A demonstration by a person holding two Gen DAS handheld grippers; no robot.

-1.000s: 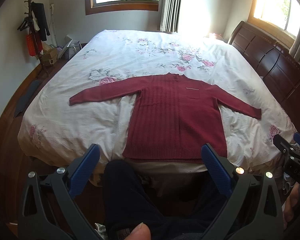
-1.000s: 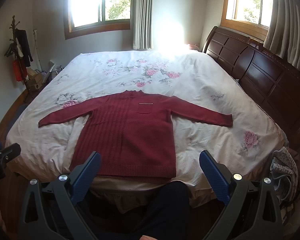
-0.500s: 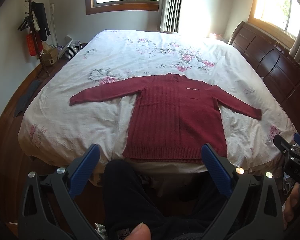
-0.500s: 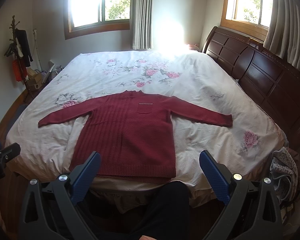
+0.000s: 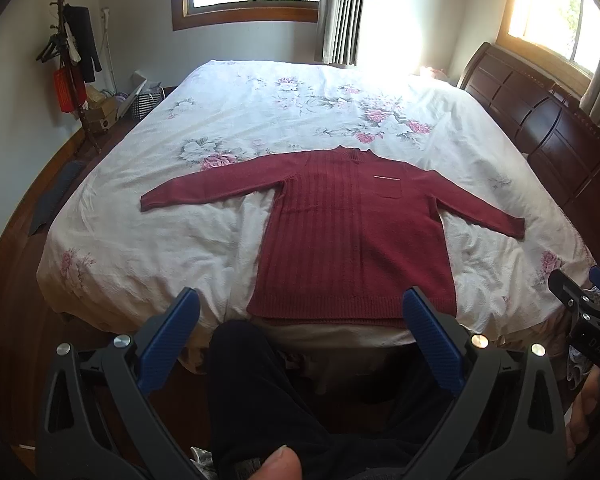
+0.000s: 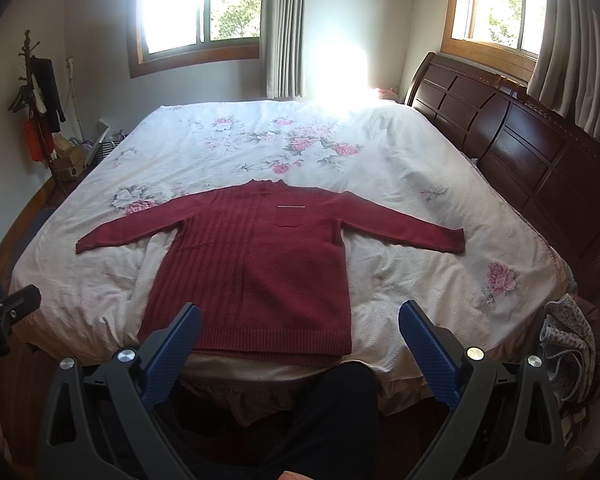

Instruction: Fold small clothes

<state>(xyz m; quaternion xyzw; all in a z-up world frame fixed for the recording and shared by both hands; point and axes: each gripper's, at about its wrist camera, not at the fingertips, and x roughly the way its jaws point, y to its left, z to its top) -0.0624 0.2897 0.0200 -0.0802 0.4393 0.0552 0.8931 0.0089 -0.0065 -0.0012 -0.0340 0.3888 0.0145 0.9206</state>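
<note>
A dark red knitted sweater (image 5: 356, 236) (image 6: 260, 272) lies flat and face up on the bed, both sleeves spread out sideways, its hem at the near edge. It has a small chest pocket. My left gripper (image 5: 300, 320) is held back from the bed, above a person's dark-trousered leg (image 5: 260, 392), wide open and holding nothing. My right gripper (image 6: 300, 328) hovers just short of the hem, also wide open and holding nothing. Each gripper shows at the edge of the other's view.
The bed (image 5: 140, 248) has a white floral cover and a dark wooden headboard (image 6: 540, 168) on the right. A coat stand (image 5: 72, 60) and boxes are at the far left. A heap of cloth (image 6: 568, 344) lies at the right by the bed.
</note>
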